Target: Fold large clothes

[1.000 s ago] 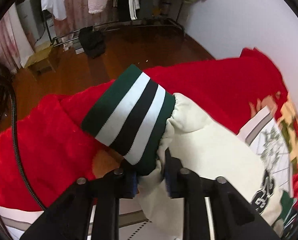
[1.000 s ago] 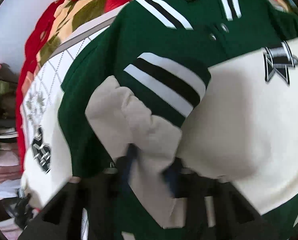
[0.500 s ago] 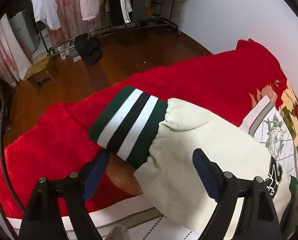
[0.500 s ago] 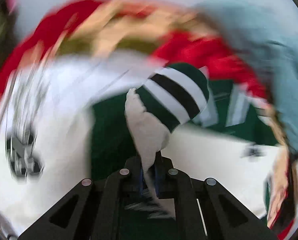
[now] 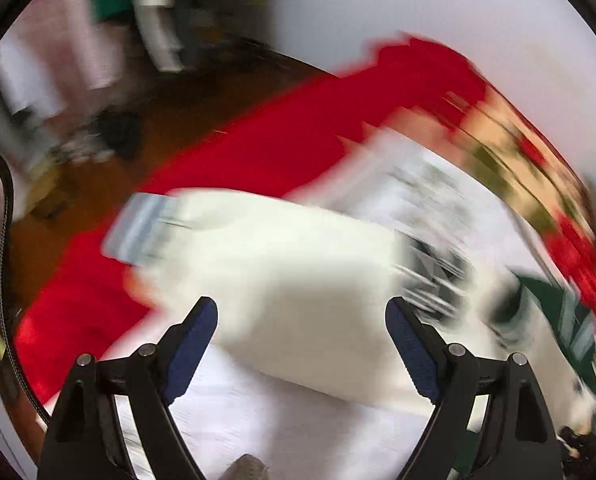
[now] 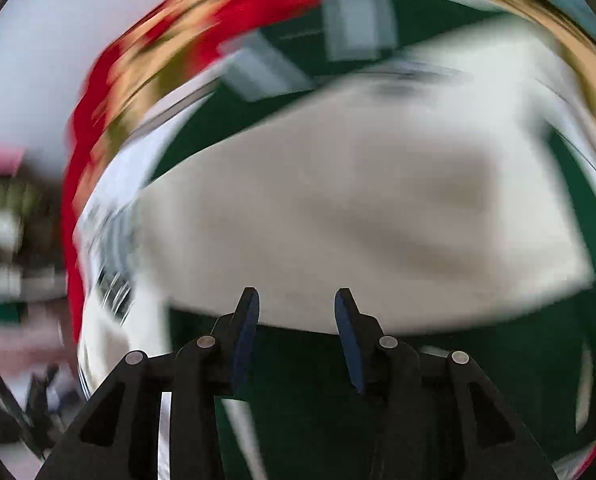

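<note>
Left wrist: your left gripper (image 5: 302, 320) wide open, empty; right gripper (image 6: 297, 304) part-open, empty. Cream sleeves (image 6: 358, 208) laid across jacket (image 6: 398, 400) (blurry), body fold still left imo.

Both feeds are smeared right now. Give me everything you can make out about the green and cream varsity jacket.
The green and cream varsity jacket lies on the red plush blanket, soft and thick-looking. In the right wrist view a cream sleeve lies across its dark green body, with pale striped ribbing near the top. In the left wrist view the other cream sleeve stretches out to a striped cuff. Both the left gripper and the right gripper are open, gripping nothing. Blur hides finer detail.
</note>
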Tool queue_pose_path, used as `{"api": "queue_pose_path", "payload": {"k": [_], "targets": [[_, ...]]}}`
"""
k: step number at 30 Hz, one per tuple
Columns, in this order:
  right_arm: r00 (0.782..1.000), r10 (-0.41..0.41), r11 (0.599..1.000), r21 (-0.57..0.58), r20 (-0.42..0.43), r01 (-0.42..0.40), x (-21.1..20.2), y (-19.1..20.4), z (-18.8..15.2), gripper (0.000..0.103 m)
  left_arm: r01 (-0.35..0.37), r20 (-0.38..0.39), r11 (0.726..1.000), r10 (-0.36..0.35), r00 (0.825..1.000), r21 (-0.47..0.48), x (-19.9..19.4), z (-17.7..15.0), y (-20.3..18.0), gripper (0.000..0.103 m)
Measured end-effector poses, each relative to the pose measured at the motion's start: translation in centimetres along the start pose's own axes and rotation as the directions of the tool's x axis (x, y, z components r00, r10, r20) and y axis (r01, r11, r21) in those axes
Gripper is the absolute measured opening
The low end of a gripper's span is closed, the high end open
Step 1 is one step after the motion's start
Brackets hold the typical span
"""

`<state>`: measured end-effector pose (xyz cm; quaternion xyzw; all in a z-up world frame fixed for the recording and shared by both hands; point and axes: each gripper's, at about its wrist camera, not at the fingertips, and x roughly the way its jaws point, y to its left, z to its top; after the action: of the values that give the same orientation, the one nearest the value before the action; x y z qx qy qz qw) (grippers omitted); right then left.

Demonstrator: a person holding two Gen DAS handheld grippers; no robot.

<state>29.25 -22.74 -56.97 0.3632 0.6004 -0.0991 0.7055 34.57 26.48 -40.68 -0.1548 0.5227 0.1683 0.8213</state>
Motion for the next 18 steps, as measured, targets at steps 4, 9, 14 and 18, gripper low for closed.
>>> {"api": "queue_pose_path", "payload": {"k": [4, 9, 14, 18], "targets": [[1.000, -0.001, 0.942, 0.334, 0.005, -0.001, -3.0, -13.7, 0.8, 0.041, 0.175, -0.120, 0.954, -0.149, 0.982, 0.245, 0.4, -3.5, -15.2, 0.086], [0.981, 0.186, 0.796, 0.578, 0.051, -0.181, -0.8, -22.2, -0.3, 0.041, 0.364, -0.260, 0.786, -0.264, 0.929, 0.500, 0.1, -8.1, -32.1, 0.086], [0.918, 0.337, 0.652, 0.652, 0.211, -0.388, 2.3, -24.5, 1.1, 0.041, 0.416, -0.313, 0.598, -0.274, 0.909, 0.685, 0.1, -12.7, -44.7, 0.086], [0.932, 0.238, 0.719, 0.596, 0.273, -0.358, 1.8, -23.4, 2.2, 0.016, 0.422, -0.339, 0.514, -0.252, 0.906, 0.747, 0.5, -15.6, -50.4, 0.086]]}}
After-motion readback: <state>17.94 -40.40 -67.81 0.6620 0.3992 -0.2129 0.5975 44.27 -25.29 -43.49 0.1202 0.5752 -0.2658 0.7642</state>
